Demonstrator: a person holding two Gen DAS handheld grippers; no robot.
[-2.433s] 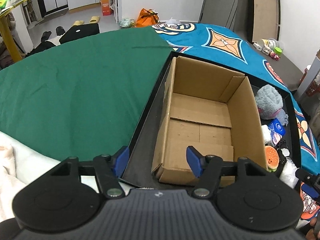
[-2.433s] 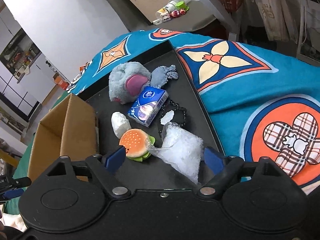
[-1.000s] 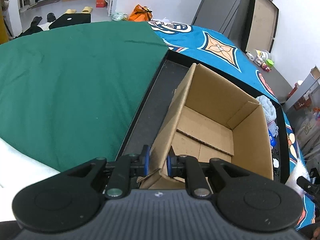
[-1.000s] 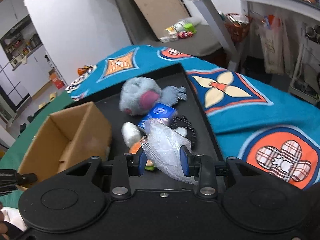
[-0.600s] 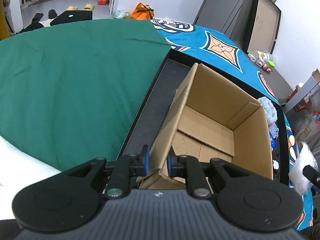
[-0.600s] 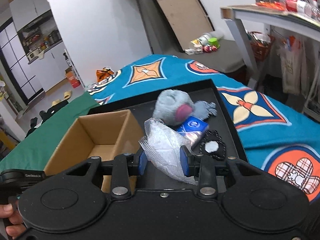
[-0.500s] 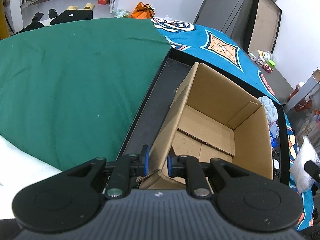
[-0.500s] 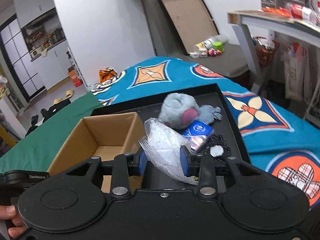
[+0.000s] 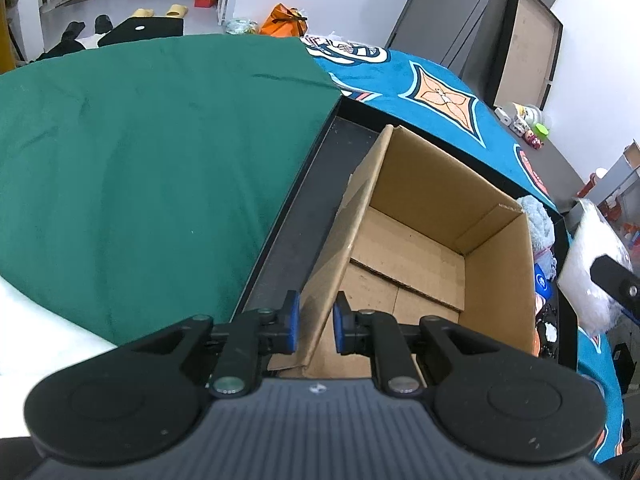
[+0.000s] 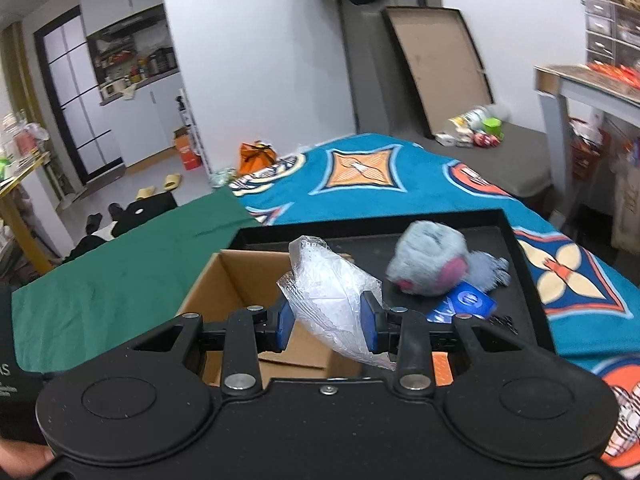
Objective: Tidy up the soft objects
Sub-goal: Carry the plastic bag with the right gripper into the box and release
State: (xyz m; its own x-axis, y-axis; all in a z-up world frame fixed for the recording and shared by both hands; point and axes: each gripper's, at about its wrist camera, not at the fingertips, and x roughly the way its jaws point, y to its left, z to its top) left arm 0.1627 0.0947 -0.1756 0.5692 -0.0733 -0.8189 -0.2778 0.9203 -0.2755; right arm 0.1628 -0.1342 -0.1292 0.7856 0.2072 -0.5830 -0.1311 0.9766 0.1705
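- Your left gripper (image 9: 315,323) is clamped nearly shut on the near side wall of the cardboard box (image 9: 424,248); one blue pad (image 9: 293,317) sits outside the wall, the other inside.
- The box stands open and empty on the black tray (image 9: 288,232), at the tray's end next to the green cloth (image 9: 140,152).
- Your right gripper (image 10: 326,316) pinches a clear plastic bag (image 10: 328,288) with white filling; the fingers stand narrow, with the bag bulging out above and below the pads.
- In the right wrist view the bag hangs off the tray, in front of the box's far corner; in the left wrist view it shows at the right edge, beyond the box's right wall.
- On the tray past the box lie a grey plush toy (image 10: 432,264) and, just beside it, a blue tissue pack (image 10: 464,304).
- The tray rests on a blue patterned blanket (image 10: 380,176).
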